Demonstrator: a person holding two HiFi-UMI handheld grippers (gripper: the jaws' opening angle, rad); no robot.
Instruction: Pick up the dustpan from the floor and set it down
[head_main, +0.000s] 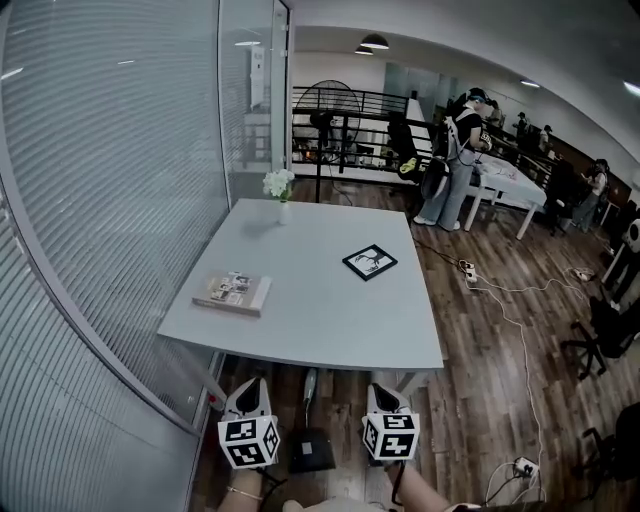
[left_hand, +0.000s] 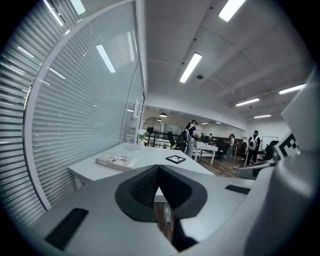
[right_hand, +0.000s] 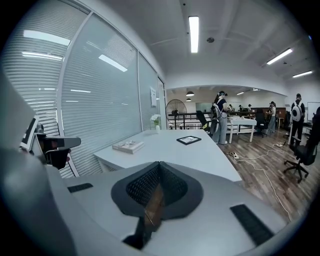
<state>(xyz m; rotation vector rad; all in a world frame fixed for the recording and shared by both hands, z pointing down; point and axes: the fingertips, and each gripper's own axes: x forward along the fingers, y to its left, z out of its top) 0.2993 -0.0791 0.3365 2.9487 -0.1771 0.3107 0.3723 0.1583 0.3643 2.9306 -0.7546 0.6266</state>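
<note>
The dustpan (head_main: 312, 452) is a dark pan lying on the wooden floor under the near edge of the table, its thin handle (head_main: 309, 386) pointing away from me. My left gripper (head_main: 250, 382) hangs just left of it and my right gripper (head_main: 386, 390) just right of it, both clear of the pan. In the left gripper view the pads (left_hand: 145, 186) meet at their tips with nothing between them; the handle (left_hand: 166, 216) shows on the floor beyond. In the right gripper view the pads (right_hand: 144, 184) also meet, with only floor behind.
A white table (head_main: 300, 320) stands straight ahead with a book (head_main: 232, 292), a framed picture (head_main: 369, 262) and a vase of flowers (head_main: 280, 188) on it. A glass wall with blinds (head_main: 100, 200) runs along the left. Cables (head_main: 520, 330) and an office chair (head_main: 600, 335) are on the right.
</note>
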